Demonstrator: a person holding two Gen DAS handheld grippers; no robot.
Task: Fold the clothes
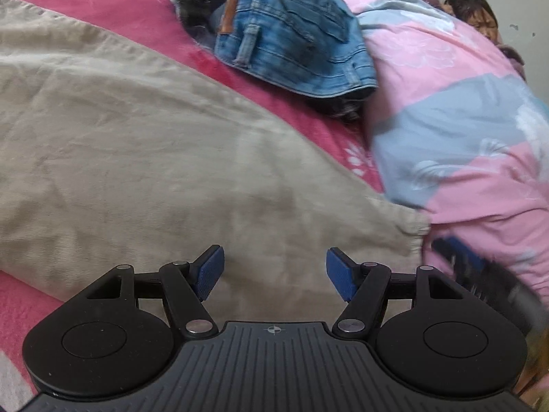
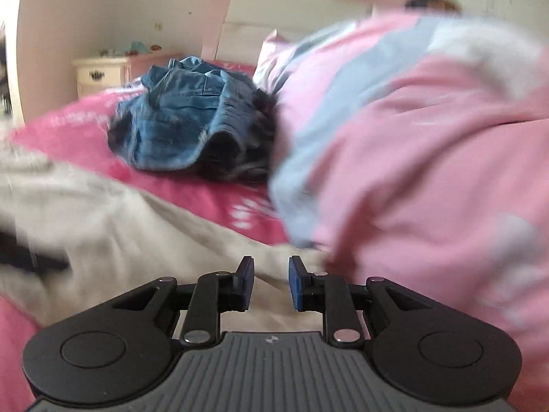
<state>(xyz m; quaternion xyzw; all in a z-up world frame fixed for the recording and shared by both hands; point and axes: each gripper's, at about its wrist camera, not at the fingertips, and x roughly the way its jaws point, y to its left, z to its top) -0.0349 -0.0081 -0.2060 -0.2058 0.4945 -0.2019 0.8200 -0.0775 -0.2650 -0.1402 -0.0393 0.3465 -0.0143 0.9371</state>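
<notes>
Above beige garment (image 1: pixel 137 158) — both tools empty, apart.

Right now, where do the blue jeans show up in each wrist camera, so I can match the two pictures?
Left wrist view: blue jeans at top centre, crumpled on the red bedspread, beyond the beige garment.
Right wrist view: blue jeans left of centre, in the upper half.
Shared landmark: the pink and grey quilt lies right beside the jeans in both.
</notes>
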